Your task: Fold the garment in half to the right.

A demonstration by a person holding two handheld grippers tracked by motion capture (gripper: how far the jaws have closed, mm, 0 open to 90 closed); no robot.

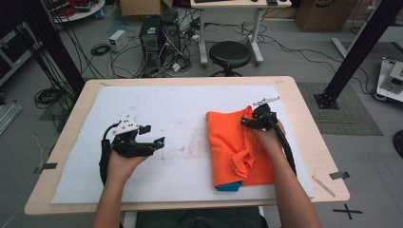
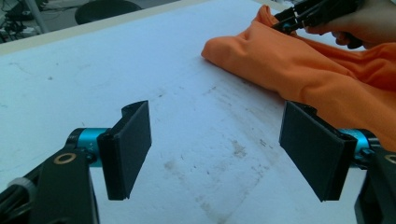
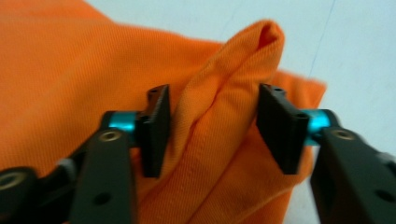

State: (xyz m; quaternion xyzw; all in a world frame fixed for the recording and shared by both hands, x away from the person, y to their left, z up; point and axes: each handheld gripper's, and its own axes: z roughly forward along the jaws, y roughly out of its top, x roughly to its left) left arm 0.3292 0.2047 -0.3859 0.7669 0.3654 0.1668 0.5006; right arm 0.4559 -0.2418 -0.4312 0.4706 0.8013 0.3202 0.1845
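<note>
A raised fold of the orange shirt (image 3: 224,116) stands between the jaws of the right tongs (image 3: 212,128), which are partly closed, their pads not yet pressing it. The left tongs (image 2: 217,149) gape wide over the bare counter (image 2: 140,60), near the shirt's edge.

— What does the room look like beyond the table (image 1: 304,156)?

— Grey floor, rather cluttered. A round black stool (image 1: 230,54) stands just past the table's far edge, and behind it a pale desk (image 1: 228,9) on white legs.

— And to the far left?

— A black computer tower (image 1: 159,33) on the floor, with a tangle of cables (image 1: 123,59) spread around it (a small white box (image 1: 117,39) sits among them). A cardboard box (image 1: 140,7) stands behind.

— Anything framing the scene?

— Black metal struts (image 1: 361,50) slant down on both sides; the right one ends on a dark mat (image 1: 342,111). Another cardboard box (image 1: 318,14) sits at the far right. The light is even, without hard shadows.

— The table itself?

— Light wood, its top covered by a white sheet (image 1: 157,99) that leaves the edges bare.
</note>
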